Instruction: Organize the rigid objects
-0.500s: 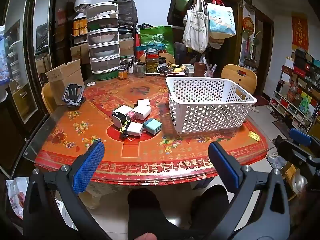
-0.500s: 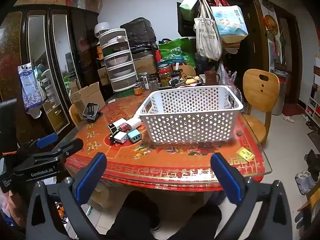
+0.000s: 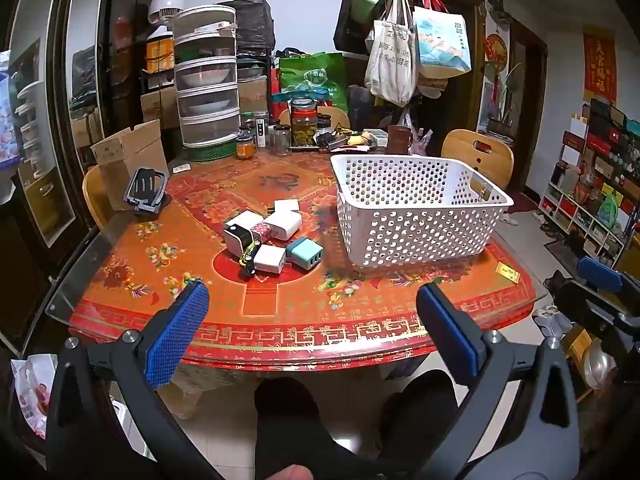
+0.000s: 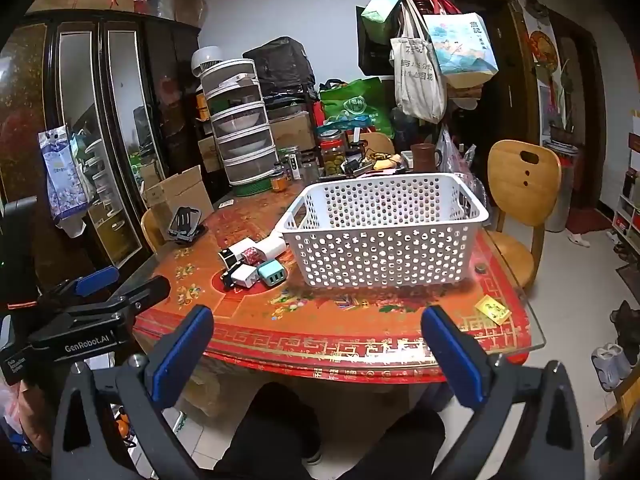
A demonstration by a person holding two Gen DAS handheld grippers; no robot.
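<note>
A cluster of small chargers and plugs (image 3: 272, 242) lies on the red patterned table (image 3: 280, 320), among them a teal one (image 3: 305, 254) and several white ones; the same cluster (image 4: 250, 262) shows in the right wrist view. A white perforated basket (image 3: 416, 210) stands right of it, seemingly with nothing inside (image 4: 382, 228). My left gripper (image 3: 312, 316) hangs open before the table's front edge, well short of the chargers. My right gripper (image 4: 318, 340) is open too, in front of the basket, holding nothing. The left gripper (image 4: 108, 288) shows at the left of the right wrist view.
A black phone stand (image 3: 146, 190) sits at the table's left. Jars (image 3: 304, 124), a stacked food cover (image 3: 208, 80) and clutter fill the back. A small yellow card (image 4: 494, 310) lies near the front right corner. Wooden chairs (image 4: 520, 196) stand around. The person's dark-clad legs are below.
</note>
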